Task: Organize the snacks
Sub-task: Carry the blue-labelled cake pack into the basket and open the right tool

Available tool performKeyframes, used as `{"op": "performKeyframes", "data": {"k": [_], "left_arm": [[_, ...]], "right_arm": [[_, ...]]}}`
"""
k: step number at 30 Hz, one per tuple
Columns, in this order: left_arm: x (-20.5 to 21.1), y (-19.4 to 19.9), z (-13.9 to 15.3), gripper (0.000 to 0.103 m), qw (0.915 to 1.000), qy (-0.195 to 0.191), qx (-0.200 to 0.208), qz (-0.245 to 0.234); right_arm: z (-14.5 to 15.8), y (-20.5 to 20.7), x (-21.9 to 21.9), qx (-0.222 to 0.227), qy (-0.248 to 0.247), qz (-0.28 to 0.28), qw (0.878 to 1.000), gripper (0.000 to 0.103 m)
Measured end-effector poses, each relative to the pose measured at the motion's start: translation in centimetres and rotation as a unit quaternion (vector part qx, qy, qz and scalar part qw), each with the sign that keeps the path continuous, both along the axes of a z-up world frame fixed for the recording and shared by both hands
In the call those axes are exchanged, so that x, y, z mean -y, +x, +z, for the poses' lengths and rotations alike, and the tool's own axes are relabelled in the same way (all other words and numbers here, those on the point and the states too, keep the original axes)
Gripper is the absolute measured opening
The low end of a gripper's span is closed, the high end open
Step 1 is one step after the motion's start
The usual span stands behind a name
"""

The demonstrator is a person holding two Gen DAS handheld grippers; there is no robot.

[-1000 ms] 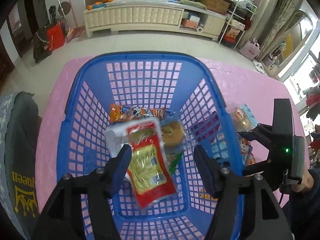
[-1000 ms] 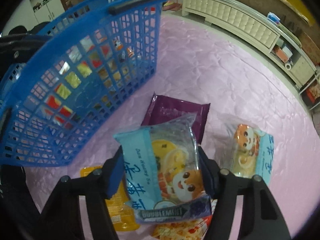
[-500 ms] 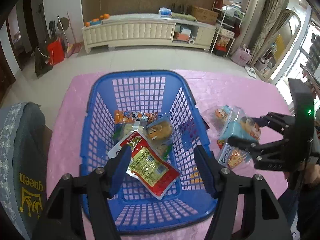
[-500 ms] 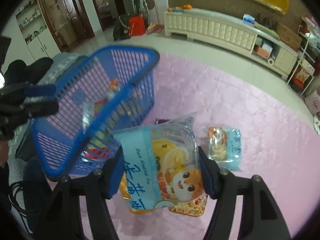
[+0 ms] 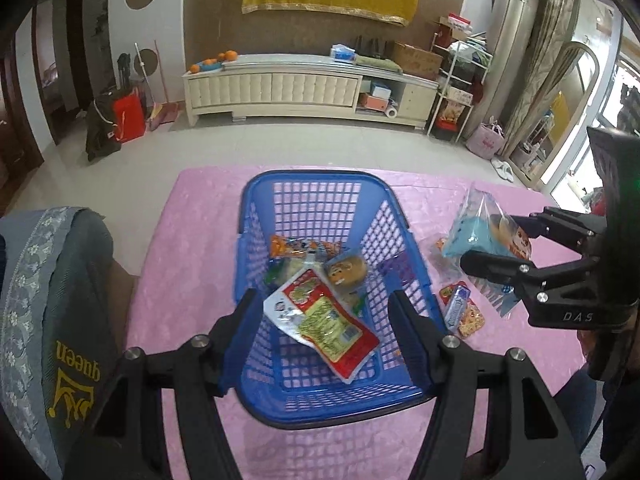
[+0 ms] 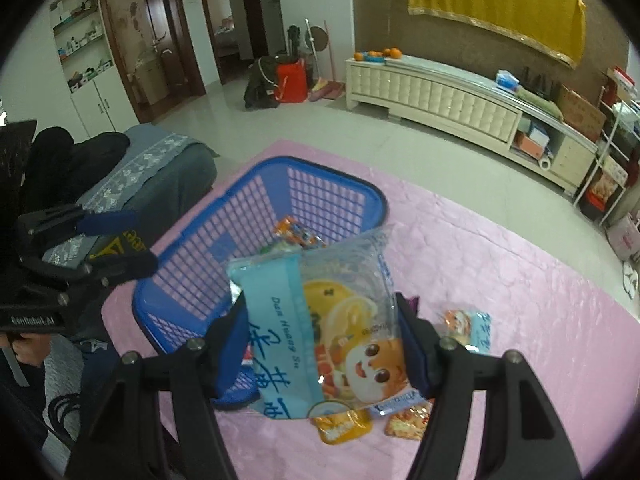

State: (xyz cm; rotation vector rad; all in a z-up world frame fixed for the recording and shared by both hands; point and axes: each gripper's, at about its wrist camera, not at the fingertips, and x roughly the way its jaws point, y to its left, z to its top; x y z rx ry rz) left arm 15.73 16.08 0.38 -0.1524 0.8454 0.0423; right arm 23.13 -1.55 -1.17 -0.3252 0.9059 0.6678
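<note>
A blue plastic basket [image 5: 256, 240] stands on the pink table and also shows in the right wrist view [image 6: 192, 240]. It holds a red and yellow packet [image 5: 328, 320], a bun packet [image 5: 347, 270] and an orange packet [image 5: 296, 246]. My left gripper [image 5: 326, 320] is open and empty, high above the basket's near side. My right gripper [image 6: 322, 340] is shut on a light blue snack bag [image 6: 332, 332], held in the air to the right of the basket; the bag shows in the left wrist view [image 5: 480, 236].
On the pink tablecloth [image 6: 520, 272] right of the basket lie a small blue packet [image 6: 466, 326], orange packets [image 6: 340, 430] and a gum pack [image 5: 456, 306]. A grey chair cover [image 5: 48, 300] is at the left. A white cabinet [image 5: 280, 88] stands far behind.
Both grippers have risen, so the basket looks smaller. My right gripper has carried the light blue bag up off the table and towards the basket. The left gripper stays open.
</note>
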Motion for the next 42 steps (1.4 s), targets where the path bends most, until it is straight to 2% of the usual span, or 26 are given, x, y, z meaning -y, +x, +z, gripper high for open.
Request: {"op": "performKeyframes", "data": {"k": [12,23,30,33,35,36,42], "left_arm": [[-3.4,1.7,-1.3,0.063,0.9996,-0.004,-0.011,0.025],[-4.9,4.5,-3.4,0.063,0.999,-0.005,-0.032,0.031],[-5.2,5.8,-3.8,0.063,0.9988,-0.004,-0.036,0.033],[-5.2,5.9,-4.0,0.063,0.9985,-0.005,-0.037,0.039],[-5.2,5.5,-4.0,0.063,0.9984,-0.008,-0.036,0.042],[-5.3,5.4,-4.1,0.067,0.9985,-0.009,-0.035,0.042],[-4.1,4.5,-2.9,0.07,0.9989,-0.01,-0.027,0.038]], "right_arm": [[-2.0,2.5,-5.0,-0.016,-0.022,0.016,0.999,0.07],[-4.4,5.9,-6.8,-0.043,-0.045,0.003,0.998,0.071],[-5.5,7.2,-7.7,-0.028,-0.074,0.002,0.997,0.072],[-5.7,7.6,-8.2,-0.019,-0.09,0.001,0.996,0.076],[-5.5,7.7,-8.1,-0.008,-0.095,-0.003,0.995,0.088],[-5.1,7.6,-7.8,-0.005,-0.092,-0.008,0.996,0.09],[-3.7,6.8,-5.2,-0.02,-0.067,-0.032,0.997,0.091]]}}
